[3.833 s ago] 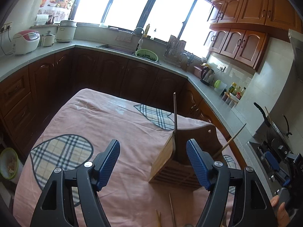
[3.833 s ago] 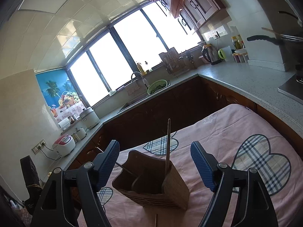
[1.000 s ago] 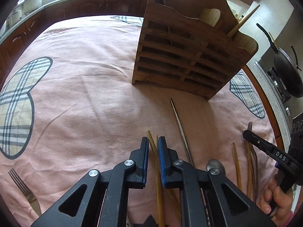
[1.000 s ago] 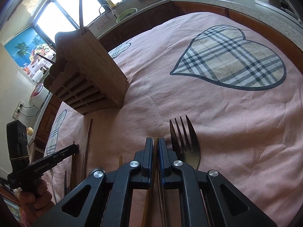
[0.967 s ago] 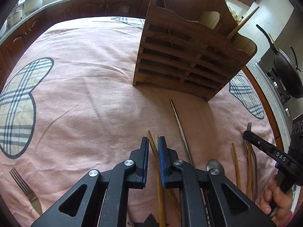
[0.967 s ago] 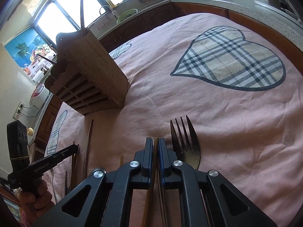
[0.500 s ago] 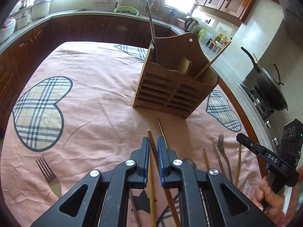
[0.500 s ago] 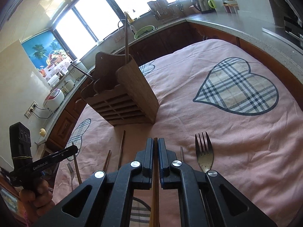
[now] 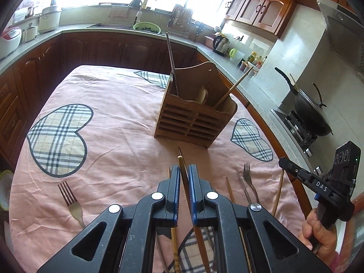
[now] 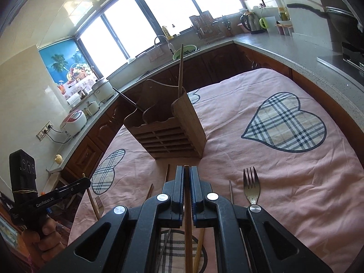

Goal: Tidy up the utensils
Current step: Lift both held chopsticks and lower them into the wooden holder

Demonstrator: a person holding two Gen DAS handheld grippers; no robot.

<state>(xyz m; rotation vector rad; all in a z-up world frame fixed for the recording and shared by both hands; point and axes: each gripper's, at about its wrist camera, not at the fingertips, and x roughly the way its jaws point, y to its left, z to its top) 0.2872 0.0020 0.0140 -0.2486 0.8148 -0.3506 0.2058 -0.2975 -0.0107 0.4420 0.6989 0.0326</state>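
Observation:
A slatted wooden utensil holder [image 9: 195, 120] [image 10: 168, 134] stands upright mid-table on the pink cloth, with a dark chopstick [image 9: 171, 68] in its left compartment and a pale one [image 9: 234, 86] in its right. My left gripper [image 9: 184, 170] is shut on a wooden chopstick [image 9: 180, 160], raised above the cloth in front of the holder. My right gripper [image 10: 186, 170] is shut on another wooden chopstick [image 10: 188, 234], also lifted. Each gripper shows in the other's view, with a chopstick sticking out below it.
Forks [image 9: 70, 202] [image 9: 246, 177] [image 10: 250, 186] and several loose chopsticks [image 9: 229, 191] lie on the cloth near me. Dark cabinets and grey counters [image 9: 257, 91] ring the table. A wok [image 9: 311, 116] sits on the stove at right. A hand [image 9: 323, 234] holds the right gripper.
Both grippers, open above the holder earlier, closed on chopsticks lying on the cloth. Over the last second both have risen and drawn back, lifting their chopsticks off the cloth.

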